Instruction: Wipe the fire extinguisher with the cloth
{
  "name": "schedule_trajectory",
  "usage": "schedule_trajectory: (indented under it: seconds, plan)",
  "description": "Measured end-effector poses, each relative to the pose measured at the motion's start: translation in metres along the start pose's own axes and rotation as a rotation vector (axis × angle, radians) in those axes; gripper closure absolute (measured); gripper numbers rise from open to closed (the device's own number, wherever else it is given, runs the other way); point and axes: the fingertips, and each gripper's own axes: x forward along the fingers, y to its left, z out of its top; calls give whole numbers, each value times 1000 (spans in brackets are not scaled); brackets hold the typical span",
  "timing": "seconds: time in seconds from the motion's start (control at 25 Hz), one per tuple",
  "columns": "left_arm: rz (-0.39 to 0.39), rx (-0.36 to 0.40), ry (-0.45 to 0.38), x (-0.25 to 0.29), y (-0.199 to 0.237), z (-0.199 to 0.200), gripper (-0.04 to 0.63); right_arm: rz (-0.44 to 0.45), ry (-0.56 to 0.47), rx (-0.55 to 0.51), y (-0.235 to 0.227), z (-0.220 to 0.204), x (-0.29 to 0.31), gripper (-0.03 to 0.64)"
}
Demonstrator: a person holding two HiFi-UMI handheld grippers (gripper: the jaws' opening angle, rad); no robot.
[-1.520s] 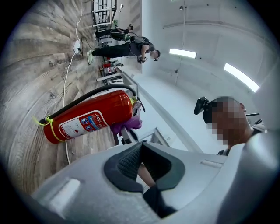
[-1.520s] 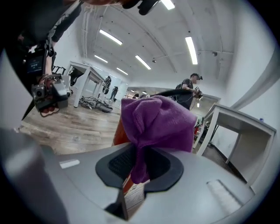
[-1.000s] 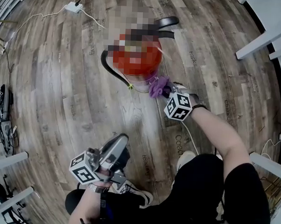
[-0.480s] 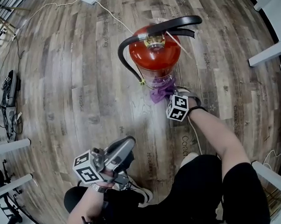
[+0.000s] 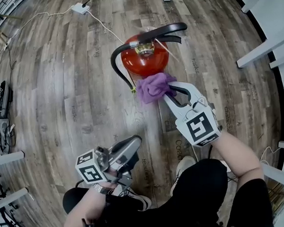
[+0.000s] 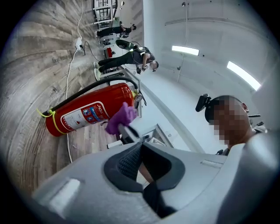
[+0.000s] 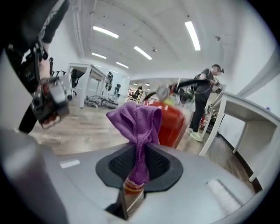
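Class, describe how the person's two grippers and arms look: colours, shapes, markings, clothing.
Left gripper and right gripper: light grey plastic shells, each bearing a white cube with black square markers. Their fingers have black ridged pads. Forearms unsleeved; clothing black.

Your left gripper [image 5: 132, 145] and right gripper [image 5: 173, 92]: grey shells, black ribbed pads [image 7: 124, 162], each bearing a black-and-white marker cube [image 5: 198, 127]. You wear black trousers [image 5: 195, 193] and white shoes [image 5: 184, 165].

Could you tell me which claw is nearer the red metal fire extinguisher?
Right: right claw, gripping a purple cloth, is beside the extinguisher; left claw is far back.
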Motion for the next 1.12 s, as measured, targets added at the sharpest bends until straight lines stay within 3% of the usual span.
schedule_trajectory:
  seconds: [0.16, 0.24, 0.4, 0.52, 0.84, 1.12]
  plan:
    - [-30, -8, 2, 9, -9, -1, 598, -48, -97, 43, -24, 77, -26, 558]
    - [-35, -8, -3, 8, -12, -1, 598, -44, -76, 96, -25, 83, -24, 558]
    - [-18, 0, -14, -2, -11, 5, 598, 48, -61, 197, -10, 70, -3, 558]
    - [-3, -2, -24, -8, -9, 7, 598, 91, -2, 282, 9, 40, 19, 558]
    - [8, -15, -27, -18, -6, 7, 598, 168, 216, 650, 59, -76, 96, 558]
    - [55, -28, -44, -39, 2, 8, 598, 83, 467, 805, 94, -185, 155, 558]
